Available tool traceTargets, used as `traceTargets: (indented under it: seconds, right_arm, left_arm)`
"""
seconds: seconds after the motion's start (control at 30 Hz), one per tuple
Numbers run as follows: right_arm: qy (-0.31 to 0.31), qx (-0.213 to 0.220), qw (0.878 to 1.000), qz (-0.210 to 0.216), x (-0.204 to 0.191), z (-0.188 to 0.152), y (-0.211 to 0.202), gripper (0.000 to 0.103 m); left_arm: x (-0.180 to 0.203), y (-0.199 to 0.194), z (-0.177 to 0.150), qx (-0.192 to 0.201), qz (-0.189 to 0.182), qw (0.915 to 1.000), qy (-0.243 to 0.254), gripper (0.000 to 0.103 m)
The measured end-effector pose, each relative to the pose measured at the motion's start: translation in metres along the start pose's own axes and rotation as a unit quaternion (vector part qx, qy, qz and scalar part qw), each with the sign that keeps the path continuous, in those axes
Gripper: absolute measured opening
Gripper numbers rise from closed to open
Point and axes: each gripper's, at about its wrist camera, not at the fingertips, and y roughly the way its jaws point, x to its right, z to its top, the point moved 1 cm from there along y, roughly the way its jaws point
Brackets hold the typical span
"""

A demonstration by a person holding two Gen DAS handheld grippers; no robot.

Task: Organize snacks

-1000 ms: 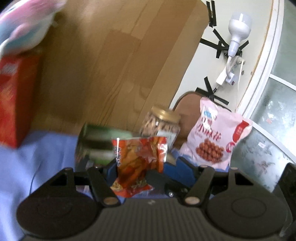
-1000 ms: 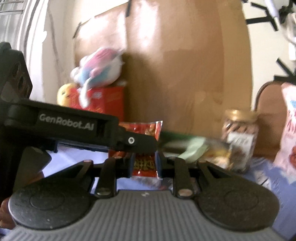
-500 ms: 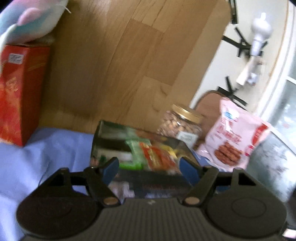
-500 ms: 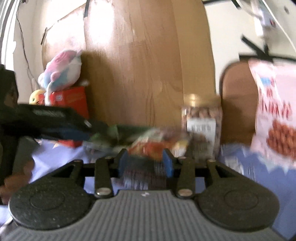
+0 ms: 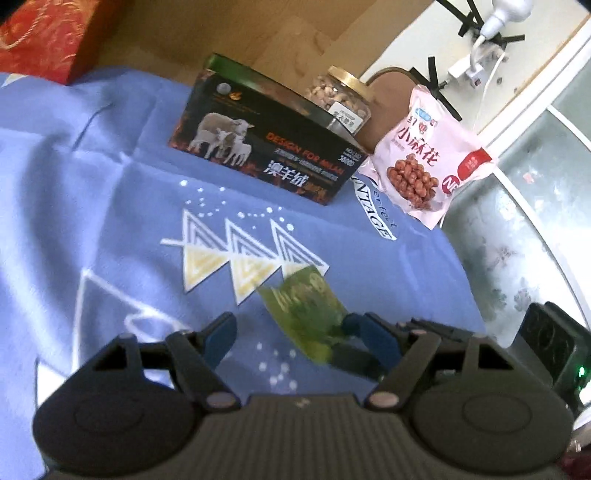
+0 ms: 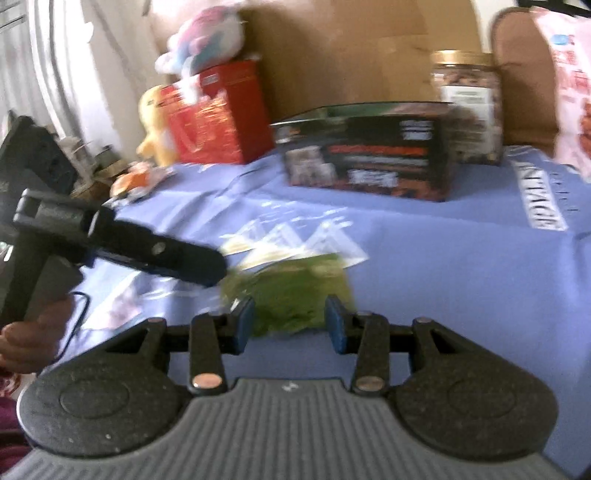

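Green snack packet (image 6: 295,291) lies on blue cloth (image 6: 424,266) between spread fingers of right hand-held gripper (image 6: 290,325); nothing gripped. Left hand-held gripper (image 5: 291,338) wide open, packet beside its right finger.

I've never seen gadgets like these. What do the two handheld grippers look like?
Both the left gripper and right gripper look alike: black linkage arms with copper-coloured rivets, blue pads on the jaws, two round speckled black discs and a ribbed grey body.

A blue printed cloth (image 5: 110,192) covers the desk. A pink-and-blue plush toy (image 6: 207,37) sits on a red cardboard box (image 6: 218,118). A white bulb lamp (image 5: 506,11) hangs on the taped wall.
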Motion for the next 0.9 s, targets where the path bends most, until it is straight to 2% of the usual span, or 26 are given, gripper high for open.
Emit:
traceTargets:
  seconds: [0.1,0.23,0.3,0.33,0.43,0.5,0.53,0.57,0.6,0.67,0.73,0.77,0.8,0.9]
  right_arm:
    - [-0.028,-0.008,0.999,0.019,-0.017,0.000,0.004,0.045]
    - [-0.089,0.004,0.996,-0.018,-0.026,0.005,-0.003,0.048]
    - [-0.093,0.011,0.995,-0.037,-0.021,0.007,-0.006,0.064]
    - [-0.093,0.012,0.995,-0.046,-0.017,0.007,-0.006,0.066]
    - [-0.101,-0.004,0.993,-0.063,-0.007,0.006,0.004,0.067]
    - [-0.101,-0.027,0.992,-0.069,-0.001,0.005,0.018,0.067]
    - [-0.099,-0.019,0.993,-0.068,0.001,0.001,0.017,0.066]
    - [-0.101,-0.016,0.993,-0.062,0.000,0.002,0.020,0.063]
    - [-0.105,-0.013,0.993,-0.058,-0.001,0.002,0.021,0.055]
    - [-0.109,-0.005,0.993,-0.040,-0.006,0.004,0.024,0.035]
    - [-0.119,0.003,0.992,-0.045,-0.011,0.004,0.029,0.030]
    - [-0.120,0.007,0.992,-0.044,-0.012,0.005,0.029,0.024]
    - [-0.118,0.011,0.992,-0.050,-0.011,0.007,0.031,0.013]
    - [-0.110,0.034,0.992,-0.051,-0.008,0.016,0.031,0.008]
  left_arm:
    - [-0.007,-0.009,-0.005,0.005,0.002,0.9999,-0.012,0.077]
    - [-0.004,-0.007,-0.003,0.008,0.011,0.9998,-0.011,0.077]
    - [-0.001,-0.002,0.001,0.005,0.011,0.9999,-0.005,0.077]
    - [0.002,0.003,0.003,0.003,0.011,0.9999,-0.001,0.079]
    - [0.007,0.017,0.009,-0.005,0.019,0.9997,0.014,0.079]
    - [0.011,0.026,0.013,-0.005,0.019,0.9995,0.025,0.072]
    - [0.013,0.030,0.014,-0.008,0.017,0.9994,0.028,0.055]
    - [0.014,0.034,0.014,-0.015,0.012,0.9994,0.028,0.043]
    - [0.015,0.036,0.013,-0.017,0.010,0.9994,0.029,0.039]
    - [0.015,0.041,0.012,-0.025,0.003,0.9992,0.030,0.019]
    - [0.013,0.040,0.011,-0.024,0.000,0.9994,0.025,0.018]
    - [0.012,0.039,0.012,-0.021,0.002,0.9994,0.026,0.012]
    - [0.012,0.037,0.014,-0.021,-0.002,0.9994,0.026,0.010]
    - [0.017,0.028,0.026,0.002,-0.009,0.9993,0.036,0.010]
